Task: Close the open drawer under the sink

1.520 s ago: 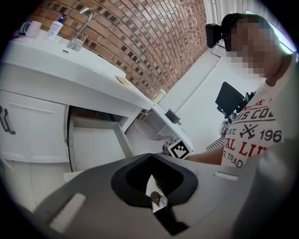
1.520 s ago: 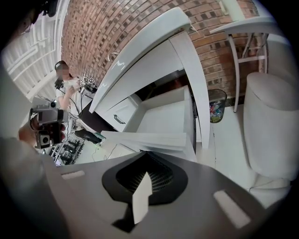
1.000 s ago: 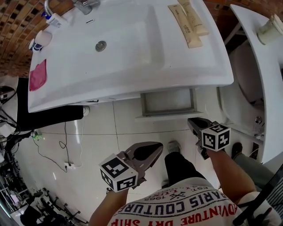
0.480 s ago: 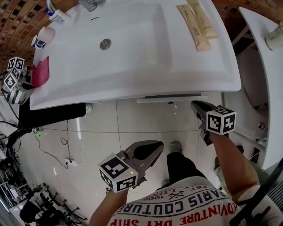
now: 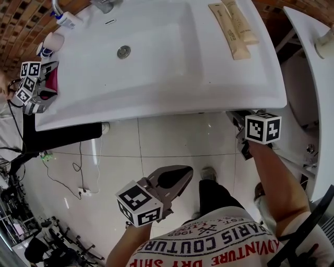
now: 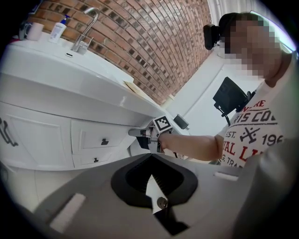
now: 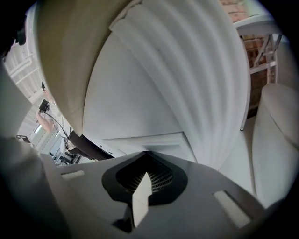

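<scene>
From above, the white sink [image 5: 156,99] hides the drawer entirely. In the left gripper view the drawer front [image 6: 104,141] sits flush in the white cabinet, with a smaller drawer [image 6: 96,159] below it. My right gripper [image 5: 236,116] is shut, its tip tucked under the sink's front right edge. The left gripper view shows the right gripper [image 6: 134,132] touching the cabinet front beside the drawer. In its own view the right gripper [image 7: 145,152] faces a white panel close up. My left gripper [image 5: 188,171] hangs shut over the tiled floor, holding nothing, as its own view [image 6: 150,157] confirms.
Two beige tubes [image 5: 235,26] lie on the sink's right rim; a faucet [image 5: 99,5], cup [image 5: 49,44] and pink cloth [image 5: 50,83] are at its left. A device with marker cubes [image 5: 28,86] is at the left edge. A white fixture [image 5: 313,78] stands right; cables [image 5: 78,177] cross the floor.
The drawer has slid in under the sink and out of the head view. My right gripper moved forward with it. The marker-cube device came in at left. My left gripper stayed still.
</scene>
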`<state>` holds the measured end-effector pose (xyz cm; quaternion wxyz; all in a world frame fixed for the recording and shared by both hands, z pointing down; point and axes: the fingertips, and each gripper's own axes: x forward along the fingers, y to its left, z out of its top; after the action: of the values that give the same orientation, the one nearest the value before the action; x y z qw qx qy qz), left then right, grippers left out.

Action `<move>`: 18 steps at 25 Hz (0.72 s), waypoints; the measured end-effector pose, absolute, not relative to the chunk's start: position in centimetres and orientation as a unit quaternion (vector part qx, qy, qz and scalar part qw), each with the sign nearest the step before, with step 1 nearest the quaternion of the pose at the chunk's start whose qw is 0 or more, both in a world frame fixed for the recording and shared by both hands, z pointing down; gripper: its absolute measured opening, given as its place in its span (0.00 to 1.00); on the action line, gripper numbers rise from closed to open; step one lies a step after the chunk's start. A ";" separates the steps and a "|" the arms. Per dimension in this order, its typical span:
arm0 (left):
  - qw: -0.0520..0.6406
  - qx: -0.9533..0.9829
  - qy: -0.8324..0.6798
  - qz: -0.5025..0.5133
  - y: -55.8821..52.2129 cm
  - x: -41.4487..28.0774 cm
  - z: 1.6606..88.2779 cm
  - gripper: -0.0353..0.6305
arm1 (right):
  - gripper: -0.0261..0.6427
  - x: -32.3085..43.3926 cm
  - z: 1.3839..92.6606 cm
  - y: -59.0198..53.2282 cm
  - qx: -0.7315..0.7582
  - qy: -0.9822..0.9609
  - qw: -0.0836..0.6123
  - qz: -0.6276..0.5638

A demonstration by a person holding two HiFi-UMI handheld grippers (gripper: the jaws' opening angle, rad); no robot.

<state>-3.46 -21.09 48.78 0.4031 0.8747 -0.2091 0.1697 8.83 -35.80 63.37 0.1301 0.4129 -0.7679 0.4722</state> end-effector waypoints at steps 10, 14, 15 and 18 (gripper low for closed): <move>0.396 0.877 -0.209 0.175 -20.2 -3.7 48.4 0.03 | 0.05 8.5 63.7 -35.8 0.417 -0.768 0.128 0.469; 0.393 0.880 -0.208 0.170 -19.7 -3.5 48.2 0.03 | 0.05 7.9 61.7 -34.1 0.397 -0.784 0.116 0.462; 0.391 0.881 -0.206 0.168 -19.5 -3.4 48.0 0.03 | 0.05 7.7 61.1 -33.3 0.390 -0.790 0.116 0.459; 0.383 0.889 -0.195 0.157 -19.0 -2.9 47.4 0.03 | 0.05 7.1 57.9 -30.1 0.362 -0.805 0.084 0.462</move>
<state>-2.89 -19.00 47.43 0.3828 0.8892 -0.1950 0.1575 7.14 -30.11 57.91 0.0839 0.3625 -0.8053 0.4616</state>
